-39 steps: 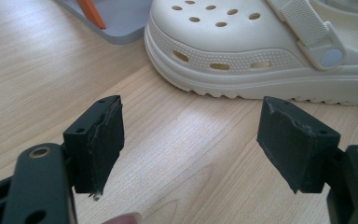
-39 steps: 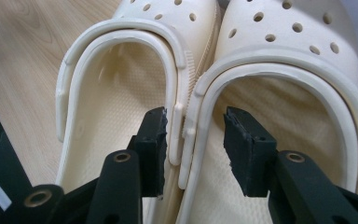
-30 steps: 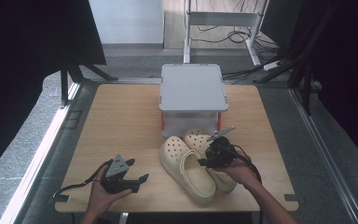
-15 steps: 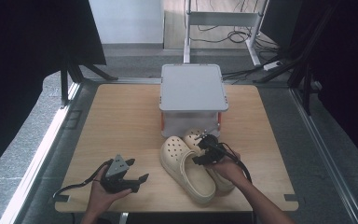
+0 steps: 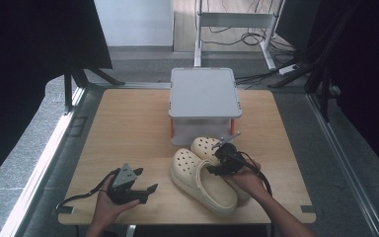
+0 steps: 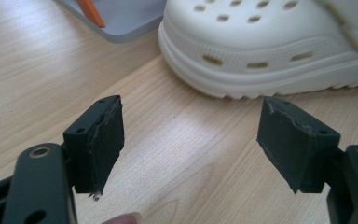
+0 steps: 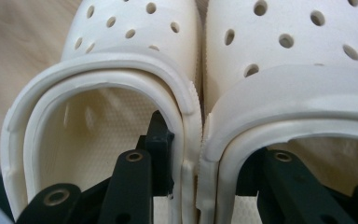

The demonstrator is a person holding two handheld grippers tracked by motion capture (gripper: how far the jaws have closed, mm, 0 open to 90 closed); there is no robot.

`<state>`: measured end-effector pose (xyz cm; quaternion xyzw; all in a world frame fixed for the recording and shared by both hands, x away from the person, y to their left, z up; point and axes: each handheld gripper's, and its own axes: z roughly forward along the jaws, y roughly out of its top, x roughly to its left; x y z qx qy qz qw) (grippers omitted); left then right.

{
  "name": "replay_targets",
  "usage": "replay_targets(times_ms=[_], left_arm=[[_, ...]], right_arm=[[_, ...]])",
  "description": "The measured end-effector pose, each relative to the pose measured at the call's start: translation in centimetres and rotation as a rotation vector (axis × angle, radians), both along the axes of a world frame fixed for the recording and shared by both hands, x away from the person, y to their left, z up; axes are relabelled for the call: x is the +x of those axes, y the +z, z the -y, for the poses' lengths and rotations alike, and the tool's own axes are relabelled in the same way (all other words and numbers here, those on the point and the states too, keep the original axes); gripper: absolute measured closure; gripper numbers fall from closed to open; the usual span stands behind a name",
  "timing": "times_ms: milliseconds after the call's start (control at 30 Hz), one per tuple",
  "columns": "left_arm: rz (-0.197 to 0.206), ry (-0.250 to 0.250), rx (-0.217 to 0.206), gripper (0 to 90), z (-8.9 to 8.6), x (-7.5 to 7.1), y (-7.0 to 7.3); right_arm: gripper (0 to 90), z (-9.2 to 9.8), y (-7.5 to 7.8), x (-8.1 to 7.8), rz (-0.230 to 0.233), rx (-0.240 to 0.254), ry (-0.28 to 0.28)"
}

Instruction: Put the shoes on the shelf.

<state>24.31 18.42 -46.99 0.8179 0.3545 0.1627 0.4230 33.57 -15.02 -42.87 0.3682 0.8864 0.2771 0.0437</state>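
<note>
Grip: right gripper (image 7: 186, 186) is closing, one jaw inside each clog (image 5: 202, 180), pinching their touching inner walls together.
Advice: squeeze evenly before lifting.
Left gripper (image 6: 205, 144): resting open.

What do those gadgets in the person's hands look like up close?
Each is a black hand-held tool. The left gripper carries a grey three-cornered plate on top and ends in two blocky black jaws with flat, worn-edged pads, fixed by small round fasteners. A black cable trails from it. The right gripper is black too, with its own black cable. No sleeves cover the forearms.
</note>
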Motion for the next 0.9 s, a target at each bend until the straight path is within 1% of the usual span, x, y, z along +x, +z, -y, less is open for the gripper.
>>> replay_targets(times_ms=[33,67,167,333,400,633,800,900], left_arm=[[0.0,0.0,0.0,23.6,0.0,0.0,0.0],[0.0,0.001,-0.002,23.6,0.0,0.0,0.0],[-0.001,0.001,-0.003,23.6,0.0,0.0,0.0],[-0.001,0.0,-0.001,23.5,0.0,0.0,0.0],[-0.001,0.001,-0.002,23.6,0.0,0.1,0.0],[-0.005,0.0,0.0,23.6,0.1,0.1,-0.1],[-0.006,0.0,0.0,23.5,0.1,0.1,-0.1],[-0.005,-0.001,0.002,23.6,0.0,0.1,-0.1]], right_arm=[[66.8,0.4,0.8,-0.3,0.0,0.018,0.016],[66.8,0.4,0.8,-0.3,0.0,0.018,0.016],[66.7,1.1,2.0,-0.8,0.004,0.042,0.045],[66.7,1.6,3.6,-1.6,0.02,0.046,0.082],[66.7,1.7,4.4,-1.9,0.024,0.058,0.094],[66.7,1.7,7.1,-3.0,0.053,0.087,0.159],[66.7,1.5,9.0,-3.3,0.074,0.122,0.182],[66.7,1.4,9.8,-3.4,0.084,0.132,0.194]])
